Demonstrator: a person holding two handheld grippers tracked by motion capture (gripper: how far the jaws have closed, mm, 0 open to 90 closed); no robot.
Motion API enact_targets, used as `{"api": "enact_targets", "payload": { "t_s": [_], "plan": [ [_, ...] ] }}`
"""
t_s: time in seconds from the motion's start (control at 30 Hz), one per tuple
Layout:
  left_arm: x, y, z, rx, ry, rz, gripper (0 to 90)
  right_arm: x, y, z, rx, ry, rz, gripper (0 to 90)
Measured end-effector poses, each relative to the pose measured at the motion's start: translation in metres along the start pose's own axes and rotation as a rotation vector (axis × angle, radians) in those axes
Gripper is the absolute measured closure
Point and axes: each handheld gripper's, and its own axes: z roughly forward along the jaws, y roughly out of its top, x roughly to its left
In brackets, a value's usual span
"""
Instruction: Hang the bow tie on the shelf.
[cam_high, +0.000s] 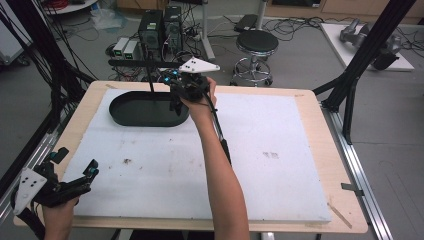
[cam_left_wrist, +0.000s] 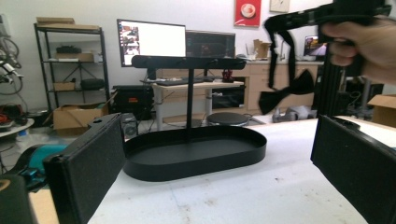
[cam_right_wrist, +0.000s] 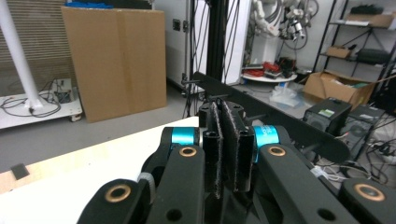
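A black stand rises from an oval tray base (cam_high: 145, 114) at the table's far left, with a thin post and a crossbar (cam_high: 145, 62) on top. My right gripper (cam_high: 176, 101) hovers just right of the post, above the tray's right end, shut on a black bow tie (cam_left_wrist: 286, 95) that dangles by its strap. In the right gripper view its pads (cam_right_wrist: 215, 140) meet with black fabric (cam_right_wrist: 229, 205) pinched between them, and the crossbar (cam_right_wrist: 280, 123) lies just beyond. My left gripper (cam_high: 75, 167) rests at the table's near-left corner, open and empty, facing the tray (cam_left_wrist: 196, 154).
A white foam board (cam_high: 270, 150) covers the wooden table (cam_high: 320, 110). A round stool (cam_high: 256, 42) and computer cases (cam_high: 160, 27) stand on the floor behind. Black frame struts (cam_high: 360, 60) rise at the right, and dark cables hang at the far left.
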Motion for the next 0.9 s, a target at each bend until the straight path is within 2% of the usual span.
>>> {"api": "enact_targets", "payload": {
  "t_s": [0.07,0.1,0.13,0.23,0.3,0.57,0.7,0.9],
  "plan": [
    [0.001,0.000,0.000,-0.004,-0.005,-0.003,3.8,-0.003,0.001,0.005,-0.001,0.006,0.008,86.4],
    [0.002,0.000,0.000,-0.001,-0.004,-0.004,3.8,-0.008,0.002,0.014,0.005,0.013,0.026,86.5],
    [0.003,-0.001,0.000,-0.001,-0.003,-0.006,3.8,-0.008,0.002,0.014,0.005,0.013,0.026,86.5],
    [0.004,-0.001,-0.001,0.000,0.002,-0.008,3.8,-0.015,0.004,0.031,0.021,-0.002,0.023,86.4],
    [0.005,-0.001,-0.001,-0.003,0.003,-0.010,3.8,-0.018,0.004,0.034,0.023,0.000,0.028,86.5],
    [0.006,0.002,-0.005,-0.017,0.004,0.002,3.8,-0.034,0.017,0.065,0.076,-0.031,0.001,86.4],
    [0.008,0.003,-0.005,-0.022,0.009,-0.003,3.8,-0.040,0.018,0.068,0.087,-0.043,-0.002,86.4],
    [0.007,0.002,-0.005,-0.014,0.007,-0.004,3.8,-0.056,0.012,0.064,0.101,-0.064,0.011,86.4]
  ]
}}
